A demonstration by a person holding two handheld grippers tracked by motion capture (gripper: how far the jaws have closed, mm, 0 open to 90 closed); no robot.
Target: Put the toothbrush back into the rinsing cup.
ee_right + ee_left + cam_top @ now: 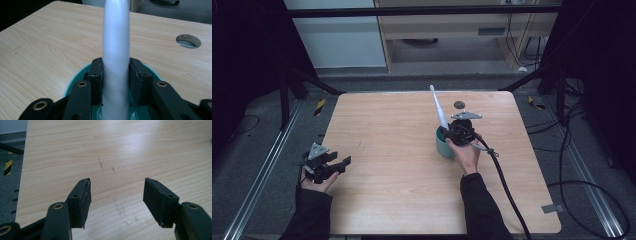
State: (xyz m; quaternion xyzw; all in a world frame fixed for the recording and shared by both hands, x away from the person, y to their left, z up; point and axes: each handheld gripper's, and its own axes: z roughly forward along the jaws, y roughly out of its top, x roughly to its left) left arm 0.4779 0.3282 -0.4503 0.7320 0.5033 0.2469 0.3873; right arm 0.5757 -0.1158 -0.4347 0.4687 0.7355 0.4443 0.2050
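The right gripper (460, 131) has its jaws clamped on a long white handle (116, 50) that rises out of a teal cup (443, 146) standing right of the table's (387, 165) middle (a round hole (188, 41) lies beyond it). The left gripper (116, 197) hovers over the table's left edge, jaws spread apart and holding nothing.

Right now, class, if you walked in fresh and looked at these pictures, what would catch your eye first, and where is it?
First, the long white handle sticking up out of the teal cup, right of the table's middle, with the right gripper shut on it just above the cup's rim. Next, the left gripper, held open over bare wood at the table's near left edge. Last, a small round hole in the tabletop beyond the cup.
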